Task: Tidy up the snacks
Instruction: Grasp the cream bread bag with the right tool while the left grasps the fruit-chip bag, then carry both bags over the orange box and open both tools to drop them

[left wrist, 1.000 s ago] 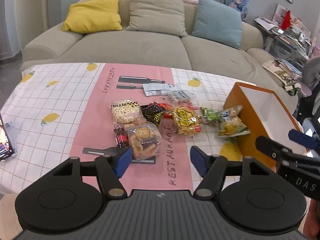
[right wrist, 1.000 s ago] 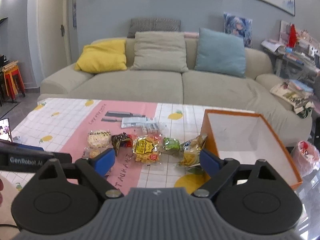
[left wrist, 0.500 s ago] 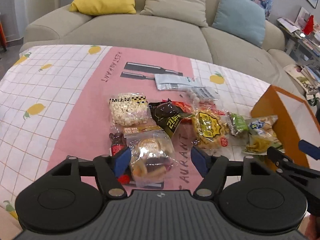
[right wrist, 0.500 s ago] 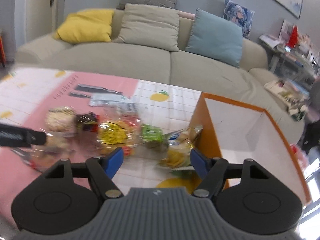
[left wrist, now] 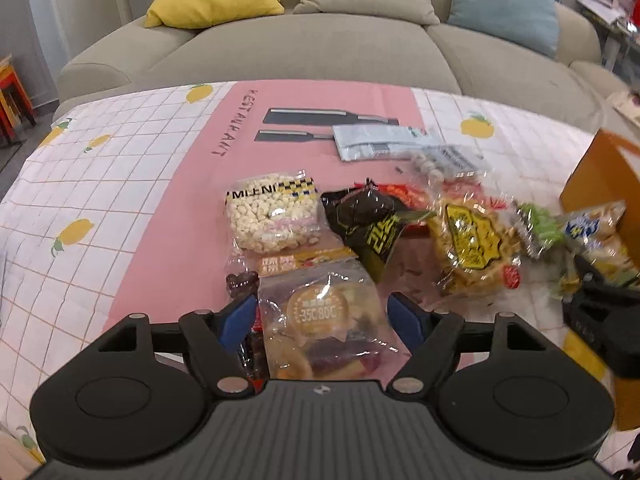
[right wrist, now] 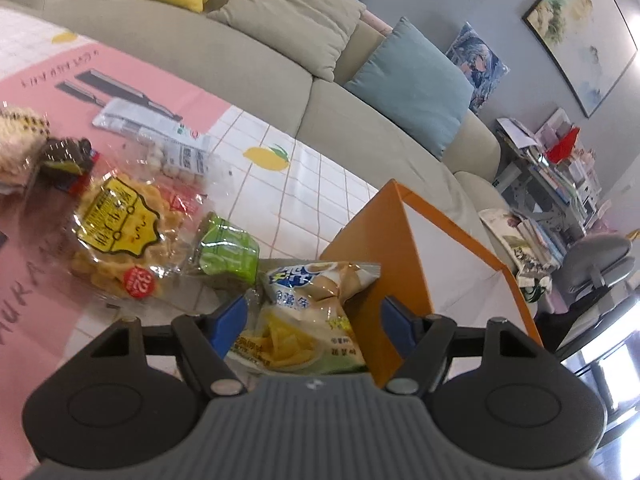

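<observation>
Several snack packets lie in a row on the tablecloth. My left gripper (left wrist: 322, 318) is open, its blue pads on either side of a clear bag of mixed dried fruit chips (left wrist: 322, 320). My right gripper (right wrist: 314, 320) is open around a pale chip bag (right wrist: 308, 320) that leans against the orange box (right wrist: 404, 248). The right gripper also shows at the right edge of the left wrist view (left wrist: 600, 316). Between them lie a yellow-label crisps bag (left wrist: 474, 248), a green packet (right wrist: 228, 250), a black packet (left wrist: 372, 228) and a puffed-snack bag (left wrist: 272, 212).
The orange box has a white inside and stands at the table's right end. Flat grey pouches (left wrist: 380, 142) lie farther back. A small dark bottle (left wrist: 240, 284) lies left of the fruit bag. A grey sofa (left wrist: 312, 48) runs behind the table.
Both grippers have moved forward and down to the snacks. The left now straddles the fruit-chip bag; the right has swung right and straddles the chip bag by the box.
</observation>
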A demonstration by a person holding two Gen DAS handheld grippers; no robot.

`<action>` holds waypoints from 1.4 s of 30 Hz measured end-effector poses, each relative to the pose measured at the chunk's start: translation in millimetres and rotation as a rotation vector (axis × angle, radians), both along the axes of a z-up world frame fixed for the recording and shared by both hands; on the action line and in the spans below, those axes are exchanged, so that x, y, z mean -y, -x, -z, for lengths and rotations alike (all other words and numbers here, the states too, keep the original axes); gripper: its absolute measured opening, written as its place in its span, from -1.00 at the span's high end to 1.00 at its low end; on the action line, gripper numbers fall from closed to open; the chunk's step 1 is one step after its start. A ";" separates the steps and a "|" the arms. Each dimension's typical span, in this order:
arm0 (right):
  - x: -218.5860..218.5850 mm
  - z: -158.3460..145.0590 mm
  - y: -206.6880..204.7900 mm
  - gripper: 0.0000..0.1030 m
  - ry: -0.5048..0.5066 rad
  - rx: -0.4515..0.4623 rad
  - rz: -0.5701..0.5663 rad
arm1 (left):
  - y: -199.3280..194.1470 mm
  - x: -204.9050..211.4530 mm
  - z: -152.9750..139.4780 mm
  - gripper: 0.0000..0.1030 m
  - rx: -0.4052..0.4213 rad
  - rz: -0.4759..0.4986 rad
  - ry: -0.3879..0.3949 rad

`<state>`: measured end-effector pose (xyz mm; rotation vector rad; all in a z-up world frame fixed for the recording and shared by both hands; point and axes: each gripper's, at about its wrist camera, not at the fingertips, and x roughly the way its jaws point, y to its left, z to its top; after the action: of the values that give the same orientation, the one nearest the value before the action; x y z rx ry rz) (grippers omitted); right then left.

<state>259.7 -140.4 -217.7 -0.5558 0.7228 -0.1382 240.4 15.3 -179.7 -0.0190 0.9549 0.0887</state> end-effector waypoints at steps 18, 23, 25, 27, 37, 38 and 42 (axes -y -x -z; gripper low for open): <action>-3.2 22.3 -13.8 0.12 0.031 -0.056 0.018 | -1.1 4.0 7.3 -0.26 -0.006 0.041 0.012; -0.4 10.5 -8.0 0.21 0.000 -0.080 0.001 | 6.2 4.7 -0.9 -0.25 -0.025 0.054 0.026; 0.9 4.9 -4.6 0.23 -0.018 -0.089 0.001 | 11.1 4.5 -6.9 -0.24 -0.028 0.062 0.037; 1.9 -1.5 0.9 0.24 -0.043 -0.097 0.001 | 16.1 5.4 -13.7 -0.24 -0.029 0.073 0.041; 21.9 -39.1 33.9 0.25 -0.256 -0.188 0.003 | 38.8 15.8 -46.6 -0.24 -0.071 0.158 0.125; 25.9 -43.8 37.0 0.25 -0.299 -0.208 -0.002 | 41.2 16.8 -49.3 -0.24 -0.078 0.169 0.134; 34.6 -57.4 49.2 0.25 -0.384 -0.257 -0.031 | 48.2 23.3 -59.8 -0.24 -0.107 0.220 0.157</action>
<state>210.5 -175.0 -160.3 -0.2172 0.9628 0.1028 192.1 -8.1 -119.9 -0.0545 1.0638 -0.1905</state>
